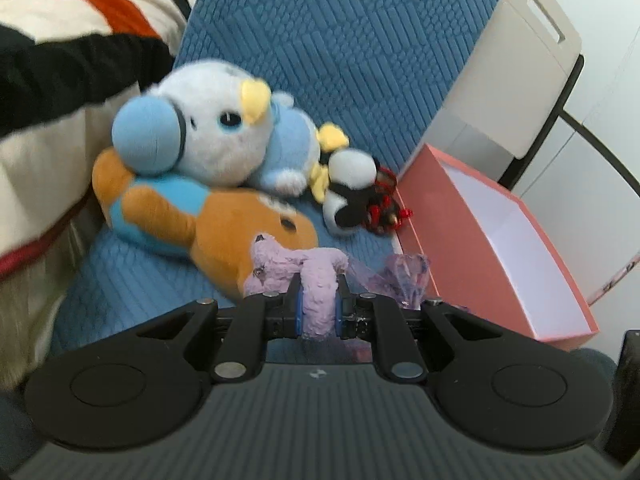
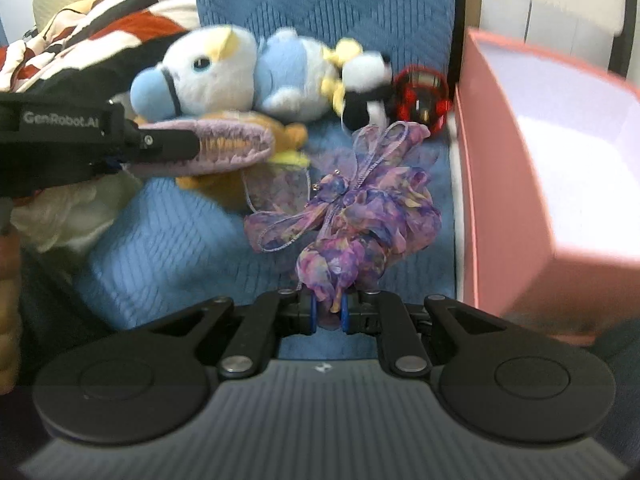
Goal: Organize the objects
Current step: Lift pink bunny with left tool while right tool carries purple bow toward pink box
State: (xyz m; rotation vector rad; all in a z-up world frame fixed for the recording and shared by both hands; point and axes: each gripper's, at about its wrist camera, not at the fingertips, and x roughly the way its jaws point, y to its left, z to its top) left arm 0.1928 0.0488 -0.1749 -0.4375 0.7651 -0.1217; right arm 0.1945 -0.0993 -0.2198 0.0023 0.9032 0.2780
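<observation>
My left gripper (image 1: 319, 307) is shut on a fuzzy lilac hair band (image 1: 316, 280), held above the blue cushion (image 1: 152, 280). It also shows in the right wrist view (image 2: 236, 144), at the left. My right gripper (image 2: 329, 312) is shut on a purple floral chiffon scrunchie (image 2: 360, 216), held up beside the open pink box (image 2: 520, 184). On the cushion lie a white-and-blue plush (image 1: 208, 136), an orange bear plush (image 1: 224, 224), a black-and-white panda plush (image 1: 348, 192) and a red-and-black toy (image 2: 420, 100).
The pink box (image 1: 500, 240) stands at the right of the cushion with a white inside. A striped red, black and white blanket (image 1: 60, 60) lies at the left. A white chair (image 1: 532, 60) stands behind the box.
</observation>
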